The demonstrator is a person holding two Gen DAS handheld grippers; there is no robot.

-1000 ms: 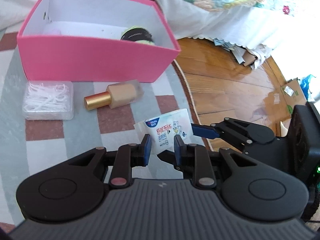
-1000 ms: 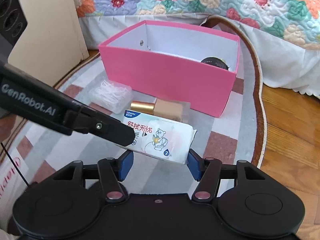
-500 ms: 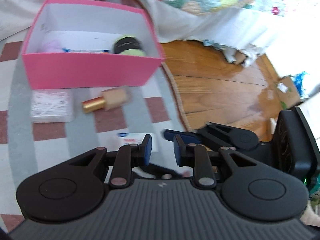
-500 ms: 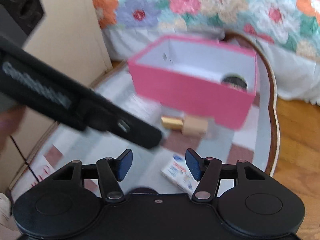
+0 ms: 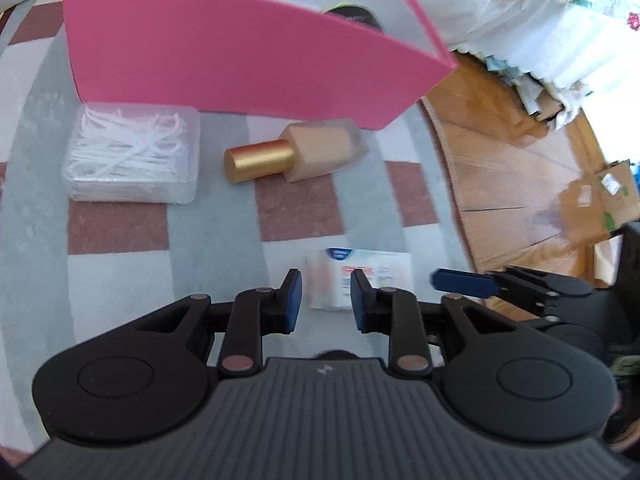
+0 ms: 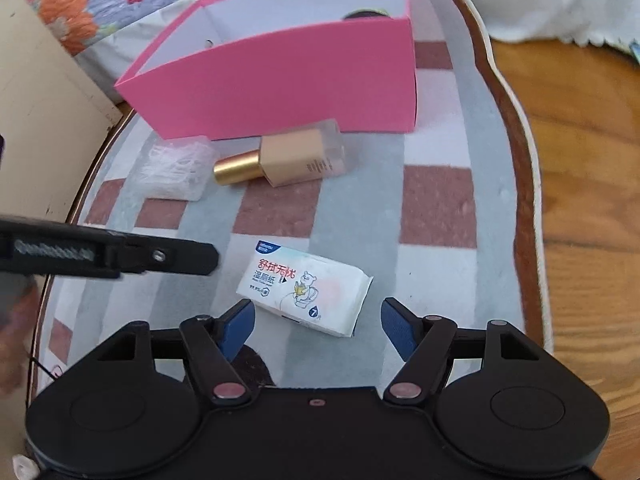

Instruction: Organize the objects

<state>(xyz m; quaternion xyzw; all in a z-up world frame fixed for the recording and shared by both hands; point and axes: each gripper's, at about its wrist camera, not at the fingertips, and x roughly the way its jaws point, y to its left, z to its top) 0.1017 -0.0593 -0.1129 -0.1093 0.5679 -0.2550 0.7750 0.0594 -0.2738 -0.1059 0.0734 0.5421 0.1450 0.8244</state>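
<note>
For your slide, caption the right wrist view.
Open right gripper over a wipes pack lying on the rug before a pink box.

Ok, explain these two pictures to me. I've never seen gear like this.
These are two hand-held grippers, each with a camera looking forward along its two blue-padded fingers. One picture is from the left gripper, the other from the right gripper; each also catches the other poking in from the side. Both are open and hold nothing. Below them is a checked rug. On it lie a wipes packet, a bottle with a gold cap lying on its side, a clear box of floss picks, and an open pink box with something dark inside.
</note>
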